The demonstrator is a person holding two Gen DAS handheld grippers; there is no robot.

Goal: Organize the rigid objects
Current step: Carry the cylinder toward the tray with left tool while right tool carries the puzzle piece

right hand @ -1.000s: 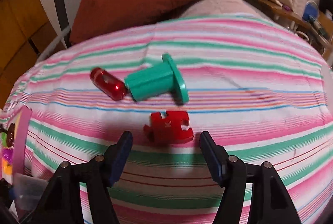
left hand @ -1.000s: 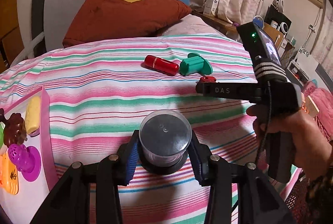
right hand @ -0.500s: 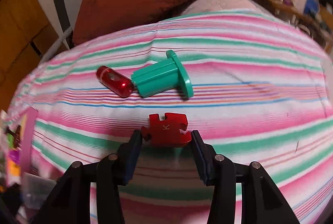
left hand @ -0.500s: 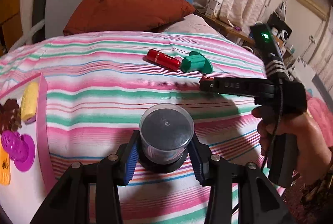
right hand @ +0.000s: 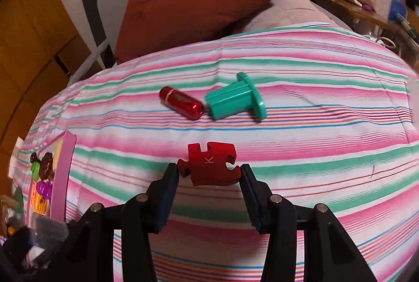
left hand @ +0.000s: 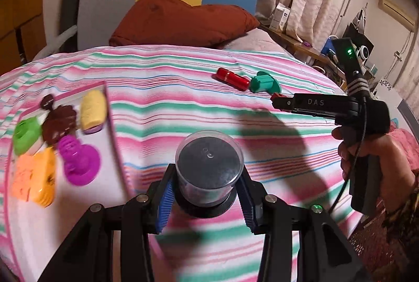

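Left tongs [left hand: 208,183] grip one clear cup [left hand: 208,165]; right tongs [right hand: 209,178] clamp one red puzzle piece [right hand: 209,164] (marked K).

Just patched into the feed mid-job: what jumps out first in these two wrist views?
Both grippers are loaded: the left gripper clamps a clear lidded jar, and the right gripper has just closed on a red puzzle piece marked K. Beyond them on the striped bedspread, a red capsule touches a teal flanged peg. Left of the jar, a pink-rimmed tray holds bright toys.
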